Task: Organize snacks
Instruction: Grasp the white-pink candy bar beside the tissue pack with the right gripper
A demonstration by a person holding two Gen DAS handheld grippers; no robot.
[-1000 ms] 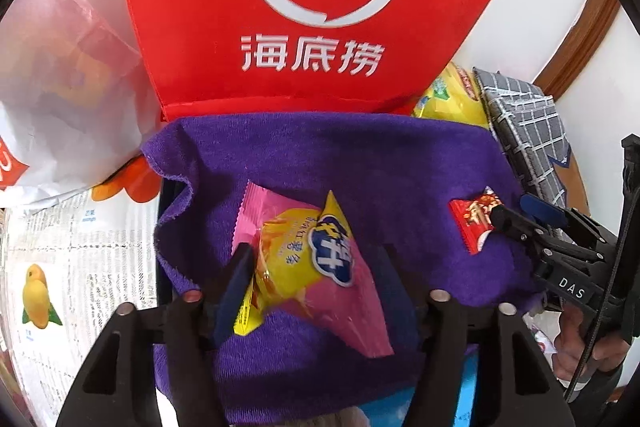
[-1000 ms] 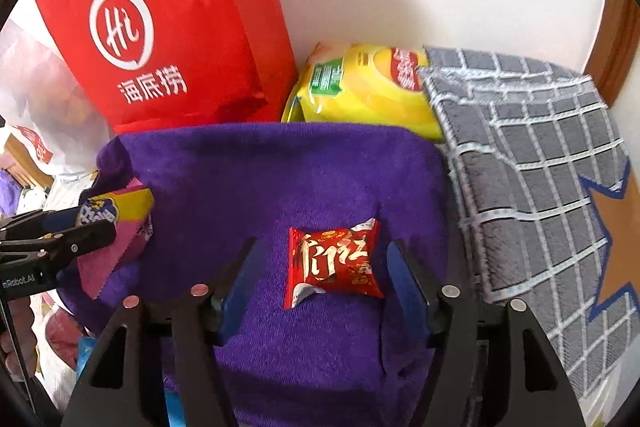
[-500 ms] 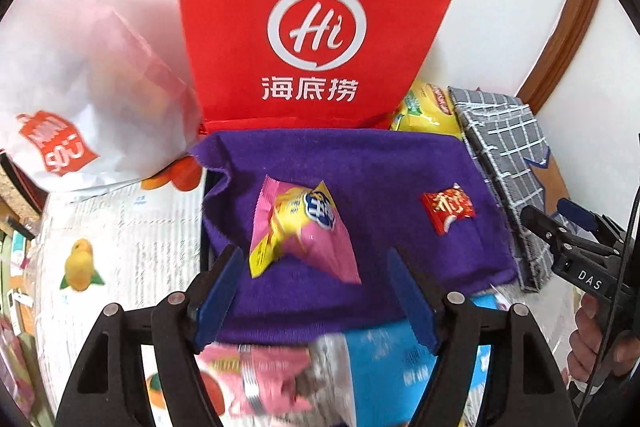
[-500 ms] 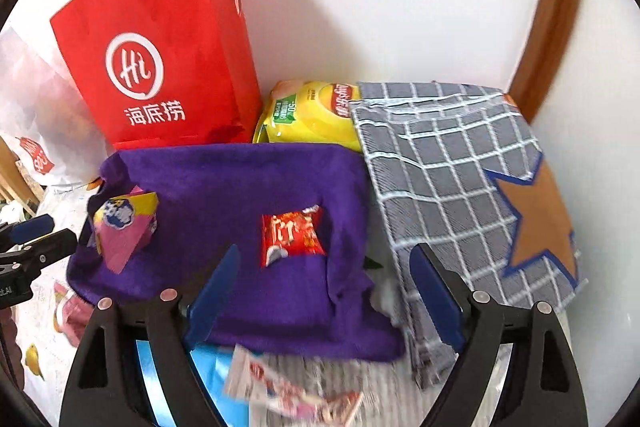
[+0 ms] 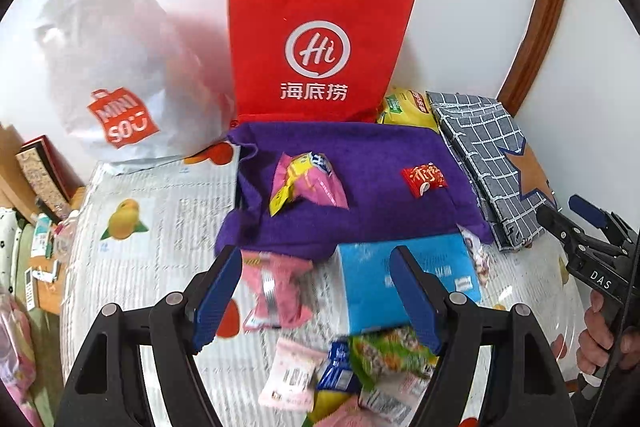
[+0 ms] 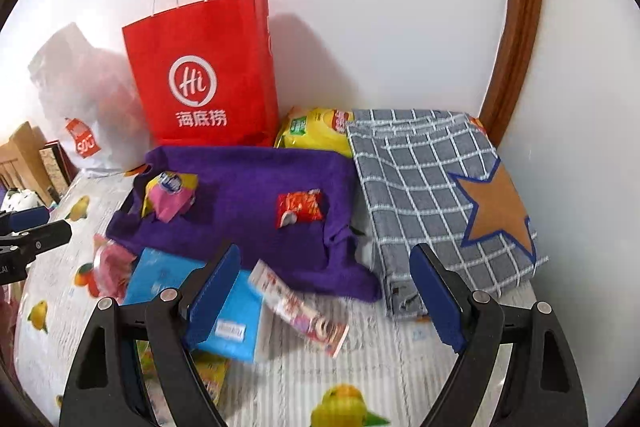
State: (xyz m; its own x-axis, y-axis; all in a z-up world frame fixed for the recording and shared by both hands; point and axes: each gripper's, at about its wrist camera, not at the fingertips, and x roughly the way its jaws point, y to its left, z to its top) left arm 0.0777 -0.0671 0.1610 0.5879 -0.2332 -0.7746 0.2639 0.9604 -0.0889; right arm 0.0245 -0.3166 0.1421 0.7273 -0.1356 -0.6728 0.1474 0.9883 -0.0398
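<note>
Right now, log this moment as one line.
left gripper: open, empty | right gripper: open, empty | pink snack, red snack: on purple cloth

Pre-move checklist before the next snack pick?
1. left gripper empty, jaws apart: ok.
2. right gripper empty, jaws apart: ok.
3. pink-yellow packet lies on the purple cloth: ok.
4. small red packet on the cloth, apart from the pink-yellow packet: ok.
5. Loose snacks left off the cloth, such as the blue pack: not ok.
6. Which loose snack comes next: cannot tell.
</note>
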